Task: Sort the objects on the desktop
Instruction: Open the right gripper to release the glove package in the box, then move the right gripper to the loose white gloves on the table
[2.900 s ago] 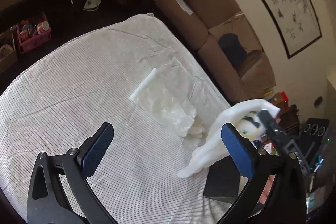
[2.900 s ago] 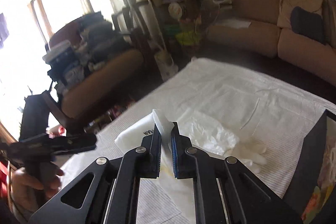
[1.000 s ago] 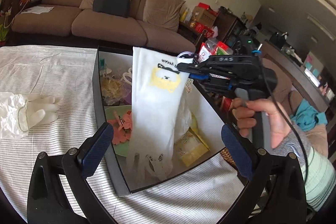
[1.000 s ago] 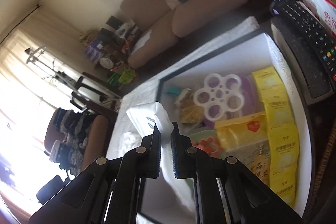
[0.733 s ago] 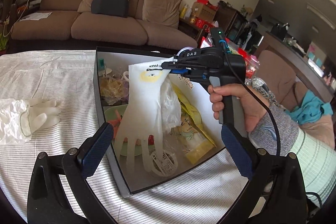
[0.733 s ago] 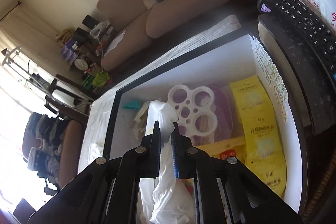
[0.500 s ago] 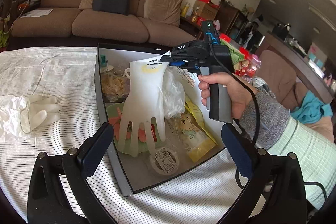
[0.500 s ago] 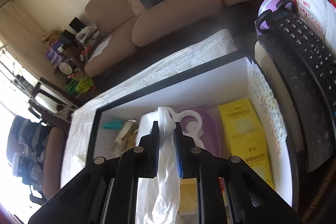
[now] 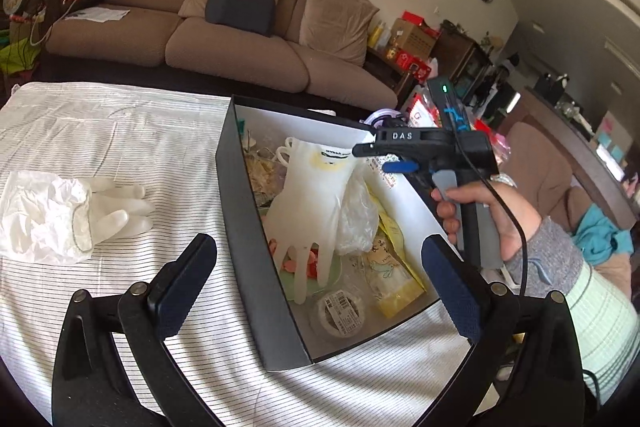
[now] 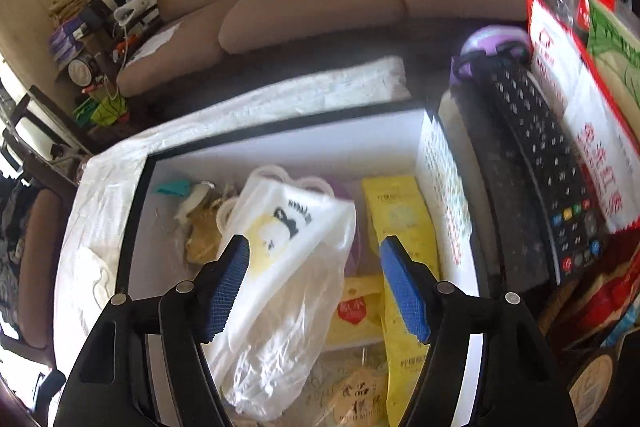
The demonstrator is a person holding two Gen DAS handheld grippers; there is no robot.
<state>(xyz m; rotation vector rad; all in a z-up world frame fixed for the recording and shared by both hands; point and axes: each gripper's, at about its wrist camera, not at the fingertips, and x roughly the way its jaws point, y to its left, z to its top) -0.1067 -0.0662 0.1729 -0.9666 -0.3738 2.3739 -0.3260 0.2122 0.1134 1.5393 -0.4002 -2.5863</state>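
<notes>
In the left-wrist view, the left gripper [image 9: 316, 275] fills the lower frame, jaws wide apart and empty. At centre, the white rubber glove [image 9: 312, 203] drapes inside the black-walled box [image 9: 256, 259]. At right, a hand [image 9: 484, 215] tilts the right gripper [image 10: 316, 283] down, jaws opening, clear of the glove.

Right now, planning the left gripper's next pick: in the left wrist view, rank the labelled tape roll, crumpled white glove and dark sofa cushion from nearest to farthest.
1. Labelled tape roll, in the box, between the fingers.
2. Crumpled white glove, on the cloth, left.
3. Dark sofa cushion, far back on the couch.

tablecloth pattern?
White with thin dark stripes on the tablecloth; clearest in the left wrist view.
</notes>
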